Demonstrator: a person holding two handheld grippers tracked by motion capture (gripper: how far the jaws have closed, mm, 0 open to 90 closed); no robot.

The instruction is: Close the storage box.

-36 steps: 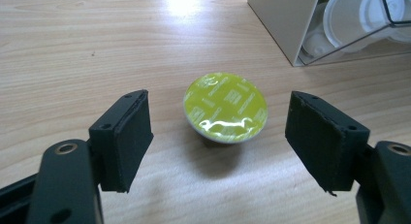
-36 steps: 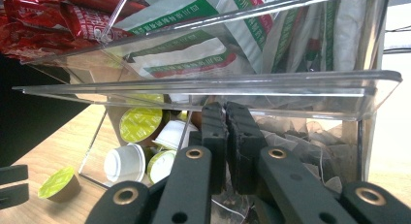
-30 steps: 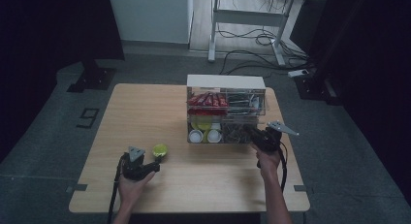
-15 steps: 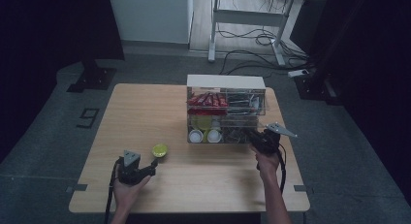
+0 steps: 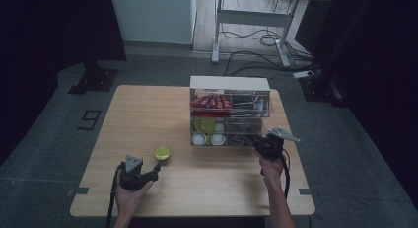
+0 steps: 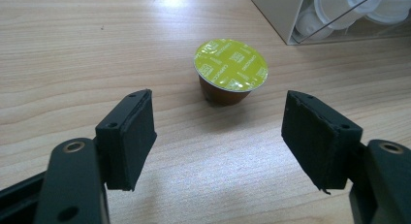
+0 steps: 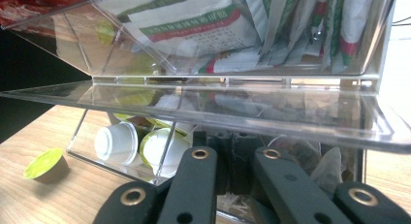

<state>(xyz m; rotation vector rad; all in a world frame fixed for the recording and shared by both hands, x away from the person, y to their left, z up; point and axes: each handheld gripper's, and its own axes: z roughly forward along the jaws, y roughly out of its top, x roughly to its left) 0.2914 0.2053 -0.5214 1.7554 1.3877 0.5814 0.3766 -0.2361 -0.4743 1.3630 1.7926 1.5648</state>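
A coffee capsule (image 5: 162, 152) with a yellow-green foil lid stands on the wooden table (image 5: 148, 114). In the left gripper view the capsule (image 6: 230, 69) sits just ahead of my left gripper (image 6: 218, 113), whose jaws have just been closing but still stand wide apart with nothing between them. In the high view my left gripper (image 5: 156, 169) lies near the table's front edge. My right gripper (image 5: 257, 140) reaches into the lower part of the clear organizer (image 5: 230, 84). In its own view, my right gripper (image 7: 231, 147) is shut, its tips hidden under a clear flap (image 7: 242, 107).
The organizer holds red packets (image 5: 211, 101) and sachets (image 7: 194, 25) above, and white capsules (image 7: 116, 141) below. The capsule on the table (image 7: 43, 164) also shows at the left of the right gripper view. Bare tabletop lies to the left and front.
My left hand has shifted slightly toward the table's near edge, away from the capsule. The right hand and the organizer look the same.
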